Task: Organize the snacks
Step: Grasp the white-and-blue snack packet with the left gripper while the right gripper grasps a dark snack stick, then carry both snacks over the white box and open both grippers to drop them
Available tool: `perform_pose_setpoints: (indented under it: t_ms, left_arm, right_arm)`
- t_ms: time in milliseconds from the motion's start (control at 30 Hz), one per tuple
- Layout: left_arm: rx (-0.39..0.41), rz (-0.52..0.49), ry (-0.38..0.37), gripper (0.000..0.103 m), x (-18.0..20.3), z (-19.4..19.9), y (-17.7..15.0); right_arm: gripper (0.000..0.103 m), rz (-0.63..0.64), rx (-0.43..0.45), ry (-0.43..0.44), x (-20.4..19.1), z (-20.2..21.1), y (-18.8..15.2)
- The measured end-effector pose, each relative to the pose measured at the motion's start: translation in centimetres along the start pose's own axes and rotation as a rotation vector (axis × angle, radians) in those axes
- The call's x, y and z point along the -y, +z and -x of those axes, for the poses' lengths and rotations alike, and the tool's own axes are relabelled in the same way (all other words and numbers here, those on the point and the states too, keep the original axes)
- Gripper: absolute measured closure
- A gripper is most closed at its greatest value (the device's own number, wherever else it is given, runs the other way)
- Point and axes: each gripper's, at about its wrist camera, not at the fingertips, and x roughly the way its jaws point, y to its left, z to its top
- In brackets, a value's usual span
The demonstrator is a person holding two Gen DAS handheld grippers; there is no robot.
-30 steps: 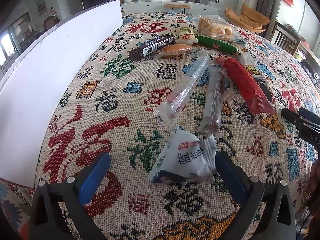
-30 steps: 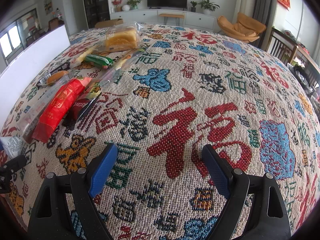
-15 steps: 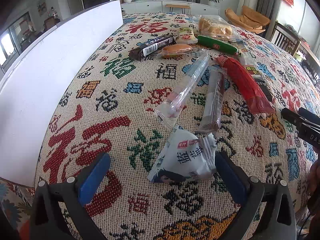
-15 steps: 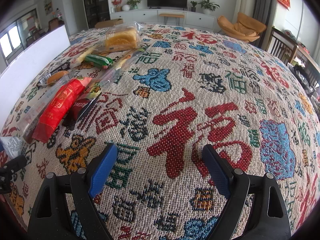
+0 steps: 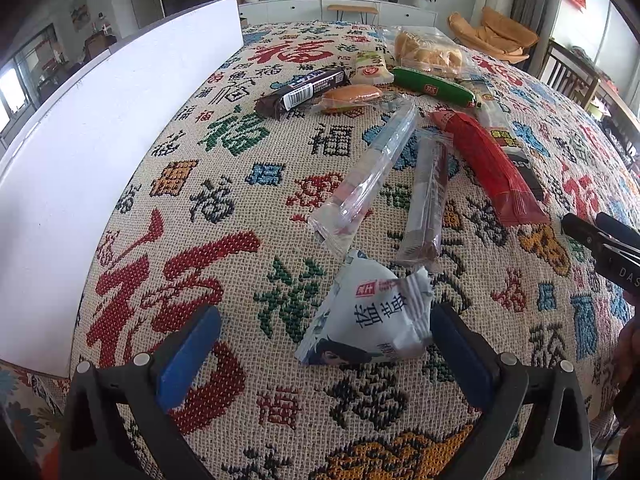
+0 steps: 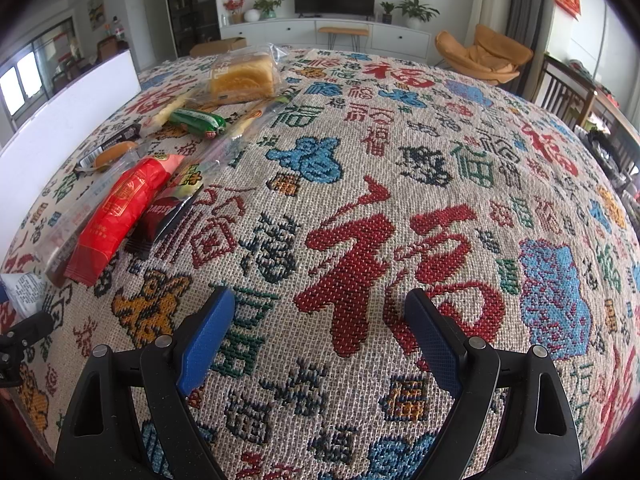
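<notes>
My left gripper (image 5: 320, 340) is open; a white blueberry snack packet (image 5: 368, 316) lies between its fingers, close to the right one. Beyond it lie a clear tube packet (image 5: 368, 176), a brown bar (image 5: 428, 196), a red sausage pack (image 5: 488, 164), a dark packet (image 5: 304, 90), a bun (image 5: 352, 94), a green sausage (image 5: 432, 86) and bagged bread (image 5: 428, 50). My right gripper (image 6: 320, 332) is open and empty over bare cloth; the red pack (image 6: 120, 212), green sausage (image 6: 196, 120) and bread (image 6: 244, 76) lie to its left.
A patterned cloth covers the table (image 6: 440, 184). A white board (image 5: 100, 128) stands along the table's left side. The right gripper's tip (image 5: 596, 236) shows at the right edge of the left wrist view. Chairs and a TV cabinet stand beyond.
</notes>
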Motion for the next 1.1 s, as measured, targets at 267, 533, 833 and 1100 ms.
perform_pose_setpoints:
  t_ms: [267, 533, 833, 1100]
  left_arm:
    - [-0.013, -0.021, -0.061, 0.044, -3.1, 1.0, 0.8]
    - [0.081, 0.009, -0.124, 0.055, -4.0, 2.7, 0.1]
    - [0.18, 0.123, -0.219, 0.056, -7.2, 5.1, -0.8]
    - [0.228, 0.176, -0.291, 0.056, -8.1, 7.6, -0.9]
  right_arm:
    - [0.013, -0.01, -0.006, 0.007, 0.1, -0.2, 0.2]
    - [0.018, -0.112, -0.165, 0.275, -2.0, -2.8, 8.2]
    - [0.078, -0.023, -0.288, 0.16, -6.7, -7.5, 12.8]
    - [0.095, -0.191, -0.223, 0.256, 1.4, -2.2, 12.6]
